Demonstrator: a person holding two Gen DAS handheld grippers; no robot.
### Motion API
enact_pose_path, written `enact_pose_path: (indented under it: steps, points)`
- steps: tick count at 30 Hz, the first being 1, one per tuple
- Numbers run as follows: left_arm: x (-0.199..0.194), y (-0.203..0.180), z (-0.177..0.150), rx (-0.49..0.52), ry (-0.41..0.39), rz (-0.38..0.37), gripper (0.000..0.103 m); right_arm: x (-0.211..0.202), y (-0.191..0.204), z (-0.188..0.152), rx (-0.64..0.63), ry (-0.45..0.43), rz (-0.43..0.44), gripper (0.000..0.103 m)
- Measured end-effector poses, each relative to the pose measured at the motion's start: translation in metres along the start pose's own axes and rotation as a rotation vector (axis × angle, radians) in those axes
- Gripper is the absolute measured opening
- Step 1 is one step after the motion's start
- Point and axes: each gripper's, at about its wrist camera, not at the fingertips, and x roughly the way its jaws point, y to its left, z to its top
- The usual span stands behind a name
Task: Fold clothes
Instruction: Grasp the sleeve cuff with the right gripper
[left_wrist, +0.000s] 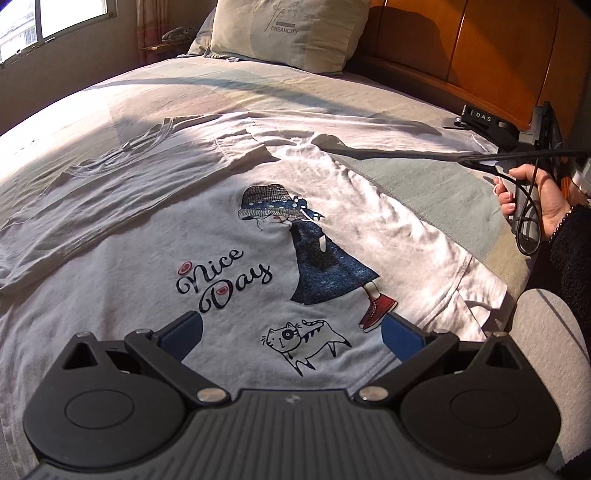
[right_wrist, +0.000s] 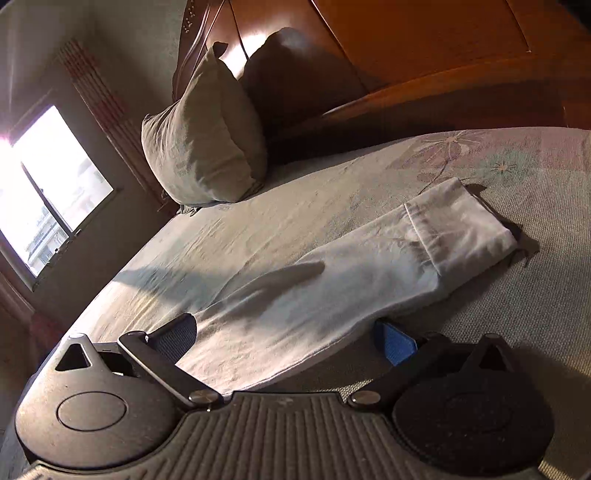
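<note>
Shirt (left_wrist: 229, 236) lying partly folded ahead of spread left tongs (left_wrist: 291, 334); sleeve (right_wrist: 436, 240) stretching flat ahead of spread right tongs (right_wrist: 286, 341), ready for gripping.

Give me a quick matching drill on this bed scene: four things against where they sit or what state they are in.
Things:
1. pillow
2. cat print
3. left tool
4. sleeve

Places or states:
A. open, over the shirt's hem
B. leaning on the headboard
C. spread out on the bare sheet
D. below the "Nice Day" lettering

Pairs: 1-B, 2-D, 3-A, 4-C
</note>
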Motion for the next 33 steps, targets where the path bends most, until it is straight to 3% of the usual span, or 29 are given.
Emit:
enact_pose_path:
  steps: [4,13,18,22,33]
  points:
    - [0.001,0.002,-0.001,-0.008,0.000,-0.004,0.102,-0.002,0.003,-0.003,-0.029,-0.012,-0.039,0.103]
    - [0.008,-0.001,0.001,-0.014,0.013,-0.018,0.102,0.012,-0.011,0.012,0.131,-0.109,-0.026,0.103]
    - [0.010,-0.004,0.001,-0.013,0.016,-0.030,0.102,0.011,-0.026,0.019,0.331,-0.180,-0.017,0.103]
    - [0.012,-0.006,0.002,-0.013,0.018,-0.039,0.102,0.018,-0.012,0.013,0.274,-0.123,0.026,0.103]
    - [0.010,-0.004,0.000,-0.022,0.023,-0.031,0.102,0.054,0.015,0.016,0.065,-0.101,-0.017,0.103]
